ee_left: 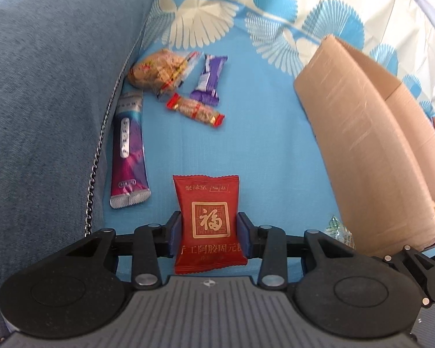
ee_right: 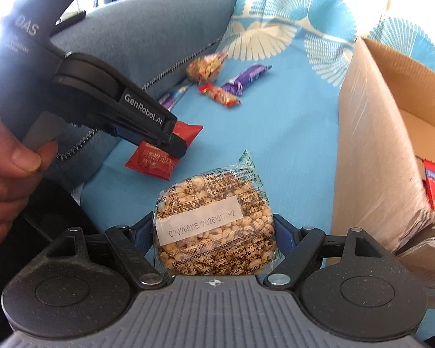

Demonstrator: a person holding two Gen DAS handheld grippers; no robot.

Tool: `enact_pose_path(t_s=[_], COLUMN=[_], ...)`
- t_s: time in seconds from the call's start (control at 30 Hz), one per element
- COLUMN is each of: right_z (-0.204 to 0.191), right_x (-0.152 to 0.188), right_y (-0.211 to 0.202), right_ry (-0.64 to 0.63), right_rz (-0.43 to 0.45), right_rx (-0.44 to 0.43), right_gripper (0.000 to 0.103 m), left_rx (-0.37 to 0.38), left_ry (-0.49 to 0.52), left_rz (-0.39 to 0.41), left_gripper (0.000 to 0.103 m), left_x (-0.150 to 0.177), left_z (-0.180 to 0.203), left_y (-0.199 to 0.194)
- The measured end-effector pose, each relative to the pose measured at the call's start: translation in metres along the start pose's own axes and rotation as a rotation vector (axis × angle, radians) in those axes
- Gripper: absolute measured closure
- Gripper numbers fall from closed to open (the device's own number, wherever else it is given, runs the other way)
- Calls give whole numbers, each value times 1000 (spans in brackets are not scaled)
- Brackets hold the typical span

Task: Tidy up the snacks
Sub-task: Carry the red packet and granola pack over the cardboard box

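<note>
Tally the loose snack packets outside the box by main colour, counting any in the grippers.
Red packet: 1
Purple bar and purple stick: 2
Clear packs, puffed cake, brown cake, red-ended bar: 3
Total: 6

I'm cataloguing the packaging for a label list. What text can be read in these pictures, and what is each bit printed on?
"福": gold square on the red packet, held in the left gripper.
"C20260118/20261017 R2": white sticker on the puffed-grain packet, in the right gripper.
"GenRobot.AI": side of the left gripper, right wrist view.
"DAS": its dark handle.
Too small or blurred: the remaining print on both packets, the purple tube.
</note>
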State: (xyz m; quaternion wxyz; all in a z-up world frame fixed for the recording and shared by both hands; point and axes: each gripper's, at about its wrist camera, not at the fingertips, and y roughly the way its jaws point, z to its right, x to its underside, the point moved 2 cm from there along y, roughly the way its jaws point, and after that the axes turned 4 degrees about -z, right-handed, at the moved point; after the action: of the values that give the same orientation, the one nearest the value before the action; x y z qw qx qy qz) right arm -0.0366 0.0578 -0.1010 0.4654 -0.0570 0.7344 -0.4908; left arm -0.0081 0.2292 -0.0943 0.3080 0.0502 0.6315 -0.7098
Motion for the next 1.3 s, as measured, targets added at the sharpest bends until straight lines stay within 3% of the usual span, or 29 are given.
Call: enact_pose_path(t_s=[0.27,0.8,1.1,1.3], right_z=[-2,19,96,163], right_x=[-7,-32,-49,-23], right_y=[-21,-88,-148,-146], right_ry=[-17,-24,0,203], right_rz=[101,285,434,443], right_rx=[0,66,255,306], right_gripper=[21,21,21,21], left_rx=[12,27,20,28], left_ry=[-14,-6,6,19], left_rz=[130,282,318,353], left_gripper=[60,60,60,60], left_x=[2,9,9,13], left_z=[-1,1,6,9], left_y=[-19,-43,-51,-58])
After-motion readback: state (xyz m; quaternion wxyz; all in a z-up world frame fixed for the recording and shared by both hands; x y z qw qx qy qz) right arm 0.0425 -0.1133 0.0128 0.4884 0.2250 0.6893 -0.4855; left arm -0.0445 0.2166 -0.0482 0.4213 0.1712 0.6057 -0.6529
